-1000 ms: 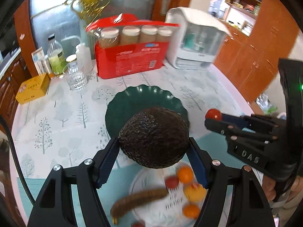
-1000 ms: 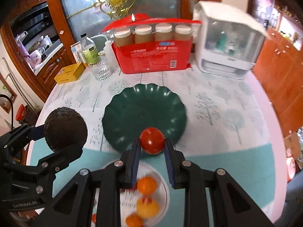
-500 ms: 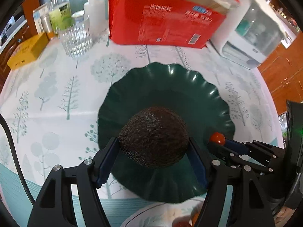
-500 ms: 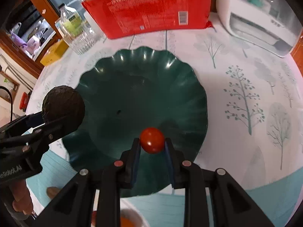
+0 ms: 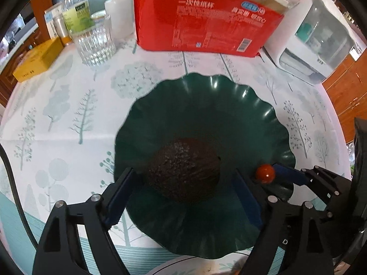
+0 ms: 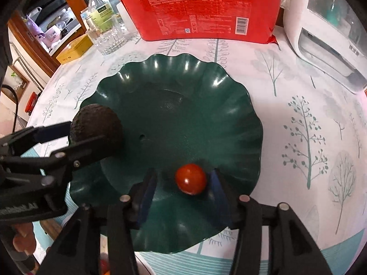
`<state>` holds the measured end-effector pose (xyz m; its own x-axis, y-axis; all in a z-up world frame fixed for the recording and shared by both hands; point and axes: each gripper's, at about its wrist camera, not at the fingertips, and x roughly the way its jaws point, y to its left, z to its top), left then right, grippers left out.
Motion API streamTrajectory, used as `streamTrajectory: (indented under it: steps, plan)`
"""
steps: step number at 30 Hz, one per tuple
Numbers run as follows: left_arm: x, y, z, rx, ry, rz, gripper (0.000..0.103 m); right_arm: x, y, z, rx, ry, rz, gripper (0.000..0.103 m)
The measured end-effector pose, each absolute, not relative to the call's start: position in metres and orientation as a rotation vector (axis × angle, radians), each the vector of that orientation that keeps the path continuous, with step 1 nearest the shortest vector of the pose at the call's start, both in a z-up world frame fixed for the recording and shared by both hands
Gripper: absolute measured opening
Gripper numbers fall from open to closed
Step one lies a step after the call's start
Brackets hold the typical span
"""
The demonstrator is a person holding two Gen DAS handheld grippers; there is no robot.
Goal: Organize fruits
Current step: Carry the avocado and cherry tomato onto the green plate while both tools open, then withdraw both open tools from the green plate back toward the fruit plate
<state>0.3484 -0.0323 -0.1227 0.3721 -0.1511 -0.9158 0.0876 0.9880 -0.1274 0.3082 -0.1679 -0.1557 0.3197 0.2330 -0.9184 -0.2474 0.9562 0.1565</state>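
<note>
Both grippers have dropped from above onto the green plate [image 6: 229, 87]. Left gripper [image 5: 183, 185] opening, avocado [image 5: 183, 169] released; right gripper [image 6: 183, 183] opening around tomato [image 6: 190, 178], touching one pad. Right view shows bare plate centre.

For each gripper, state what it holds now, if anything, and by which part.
Nothing is held. The left gripper is opening around the avocado; the right gripper is opening around the cherry tomato.

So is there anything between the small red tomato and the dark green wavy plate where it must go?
Nothing visible: the small red tomato already sits on the dark green wavy plate, between the opening jaws of the right gripper.
</note>
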Motion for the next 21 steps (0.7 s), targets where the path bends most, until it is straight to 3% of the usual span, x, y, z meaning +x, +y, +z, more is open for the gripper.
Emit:
streamTrajectory:
  steps: [9,21]
  plan:
    - [0.339,-0.028,-0.105,-0.070,1.160,-0.145,0.096,0.301,-0.169,-0.142,-0.005,1.173,0.340,0.051]
    - [0.315,-0.019,-0.087,-0.056,1.139,-0.129,0.097,0.285,-0.166,-0.123,-0.008,1.145,0.345,0.051]
